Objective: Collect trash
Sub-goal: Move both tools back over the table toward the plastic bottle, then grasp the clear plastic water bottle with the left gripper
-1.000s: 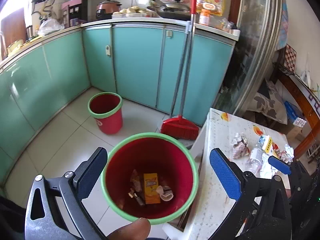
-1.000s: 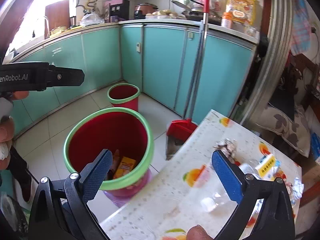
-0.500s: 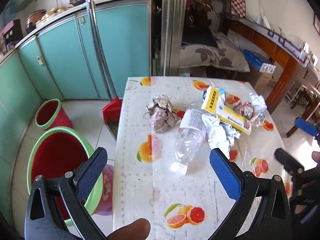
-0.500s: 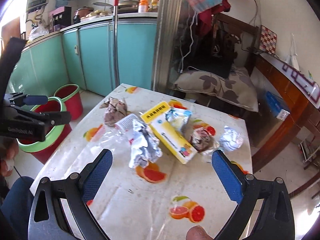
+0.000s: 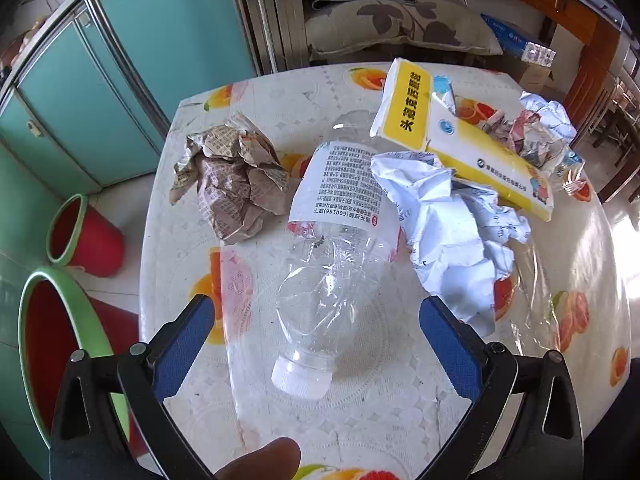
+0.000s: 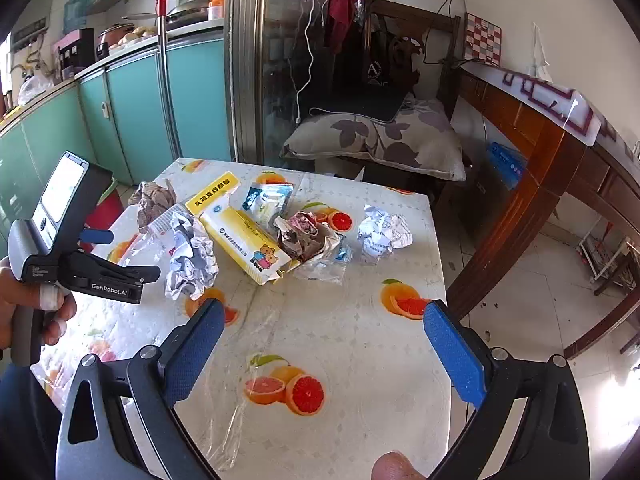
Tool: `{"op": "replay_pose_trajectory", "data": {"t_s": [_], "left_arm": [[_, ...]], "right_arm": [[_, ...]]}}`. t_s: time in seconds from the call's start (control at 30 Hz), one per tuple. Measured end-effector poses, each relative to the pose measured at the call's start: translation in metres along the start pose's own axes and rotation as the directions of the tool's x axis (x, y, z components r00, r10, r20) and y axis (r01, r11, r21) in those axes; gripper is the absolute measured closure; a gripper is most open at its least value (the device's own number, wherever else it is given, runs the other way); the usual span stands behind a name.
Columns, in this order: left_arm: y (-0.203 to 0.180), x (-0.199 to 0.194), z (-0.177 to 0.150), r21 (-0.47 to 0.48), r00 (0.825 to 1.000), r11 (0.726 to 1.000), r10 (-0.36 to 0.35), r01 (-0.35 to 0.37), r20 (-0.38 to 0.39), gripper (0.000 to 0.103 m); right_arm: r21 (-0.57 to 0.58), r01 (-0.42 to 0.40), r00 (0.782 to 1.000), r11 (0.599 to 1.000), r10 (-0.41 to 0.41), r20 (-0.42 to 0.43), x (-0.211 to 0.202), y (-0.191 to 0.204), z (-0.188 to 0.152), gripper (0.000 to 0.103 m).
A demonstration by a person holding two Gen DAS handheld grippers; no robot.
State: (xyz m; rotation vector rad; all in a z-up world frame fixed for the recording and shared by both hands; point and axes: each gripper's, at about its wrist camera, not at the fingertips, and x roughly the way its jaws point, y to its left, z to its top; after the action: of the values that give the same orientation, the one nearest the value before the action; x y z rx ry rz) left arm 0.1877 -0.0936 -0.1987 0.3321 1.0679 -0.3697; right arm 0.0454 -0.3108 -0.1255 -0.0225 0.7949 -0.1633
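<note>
Trash is lying scattered on the desk point(image 5: 280, 420); the bottle point(image 5: 332, 264) is sitting between the left claw's point(image 5: 316, 320) released jaws. Crushed plastic risks slipping sideways. The right claw point(image 6: 324, 336) is hovering released.

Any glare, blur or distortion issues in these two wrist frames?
Left wrist: sharp, strong fisheye bending; the clear bottle is low-contrast against the tablecloth; sun glare on the table's right edge. Right wrist: blown-out floor patch at lower right, glare on the plastic table cover; trash such as the yellow box stays legible.
</note>
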Motion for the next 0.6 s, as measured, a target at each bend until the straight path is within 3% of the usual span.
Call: {"op": "replay_pose_trajectory", "data": {"t_s": [0.13, 0.23, 0.3, 0.6], "left_arm": [[-0.001, 0.011, 0.003, 0.003, 1.0, 1.0, 0.008, -0.008, -0.015, 0.001], [0.001, 0.019, 0.003, 0.001, 0.999, 1.0, 0.021, -0.021, -0.029, 0.021], [0.002, 0.023, 0.003, 0.002, 0.999, 1.0, 0.023, -0.023, -0.044, 0.045], [0.015, -0.005, -0.005, -0.002, 0.999, 0.999, 0.041, -0.041, 0.025, 0.046]], "right_arm": [[0.008, -0.001, 1.0, 1.0, 0.001, -0.016, 0.006, -0.002, -0.004, 0.003], [0.01, 0.0, 1.0, 1.0, 0.0, -0.026, 0.011, 0.0, -0.006, 0.003], [0.01, 0.0, 1.0, 1.0, 0.0, -0.032, 0.014, 0.002, -0.007, 0.003], [0.003, -0.056, 0.998, 0.998, 0.057, -0.039, 0.027, 0.03, -0.004, 0.003]]}}
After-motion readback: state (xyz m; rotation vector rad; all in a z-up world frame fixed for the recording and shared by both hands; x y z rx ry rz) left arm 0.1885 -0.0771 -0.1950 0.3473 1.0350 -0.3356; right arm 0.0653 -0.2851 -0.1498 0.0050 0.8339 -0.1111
